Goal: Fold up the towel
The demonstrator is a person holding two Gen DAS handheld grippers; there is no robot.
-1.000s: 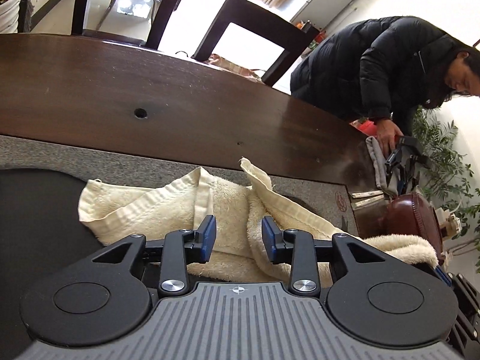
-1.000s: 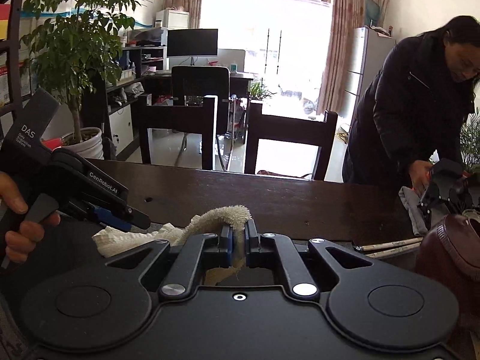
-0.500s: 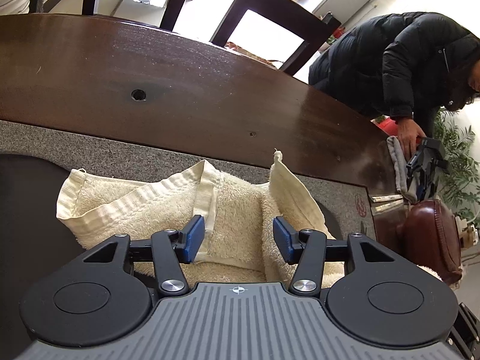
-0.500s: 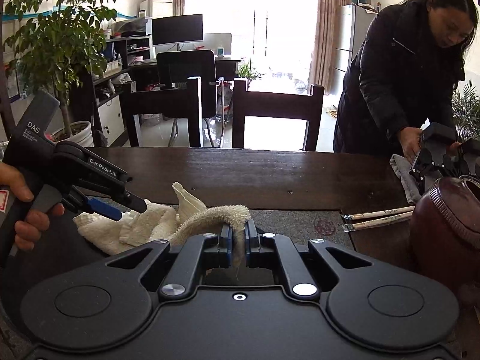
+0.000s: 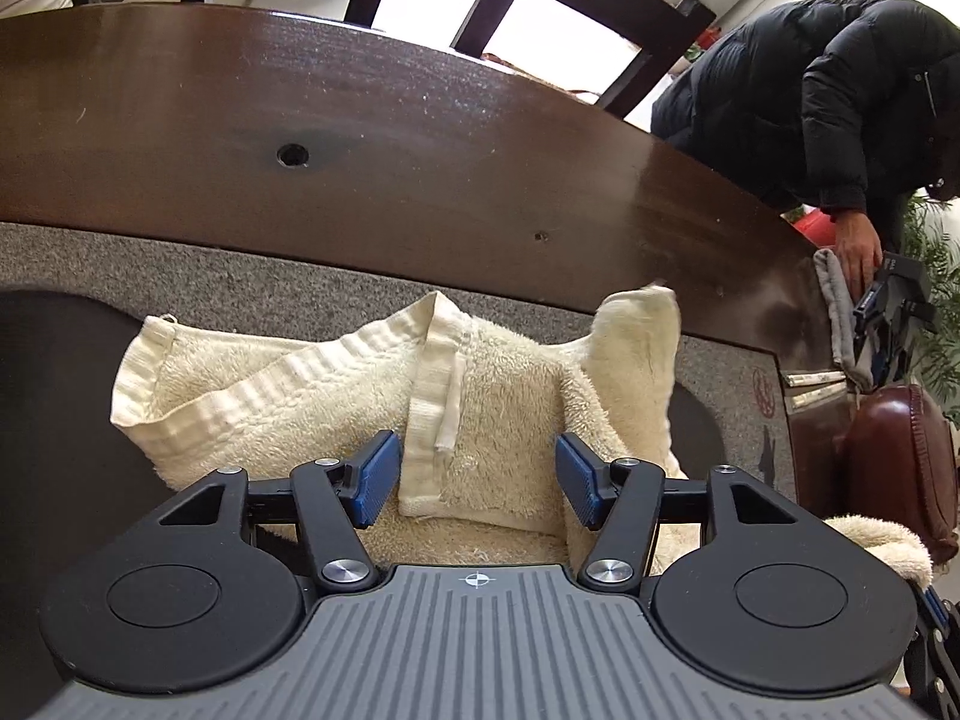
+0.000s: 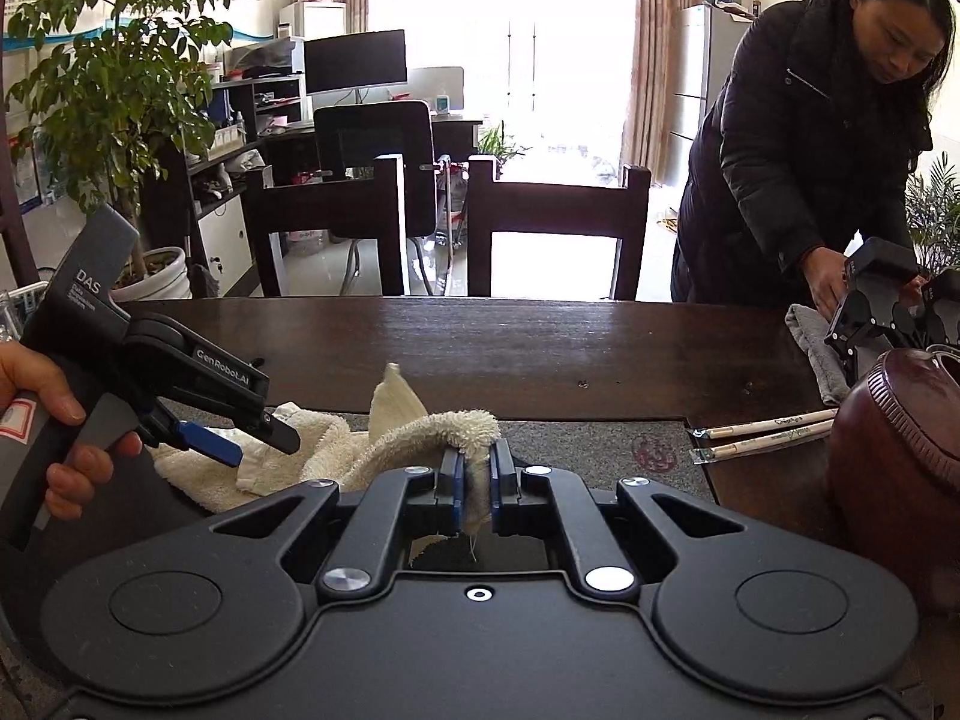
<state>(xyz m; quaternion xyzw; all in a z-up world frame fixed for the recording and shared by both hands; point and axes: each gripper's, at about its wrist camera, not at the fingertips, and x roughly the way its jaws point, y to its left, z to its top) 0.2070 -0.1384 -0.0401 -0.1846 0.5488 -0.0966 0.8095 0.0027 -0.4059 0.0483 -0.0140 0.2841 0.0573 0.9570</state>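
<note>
while r gripper (image 6: 474, 495) pinches towel (image 5: 492, 420) edge | l gripper (image 5: 474, 480) fingers apart

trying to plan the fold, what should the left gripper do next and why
Probably ease the left gripper forward and close on the hemmed edge lying between its open fingers. The right gripper is clamped on one end of the cream towel, which sits crumpled on the grey mat, so a second grip seems needed before it can be spread.
</note>
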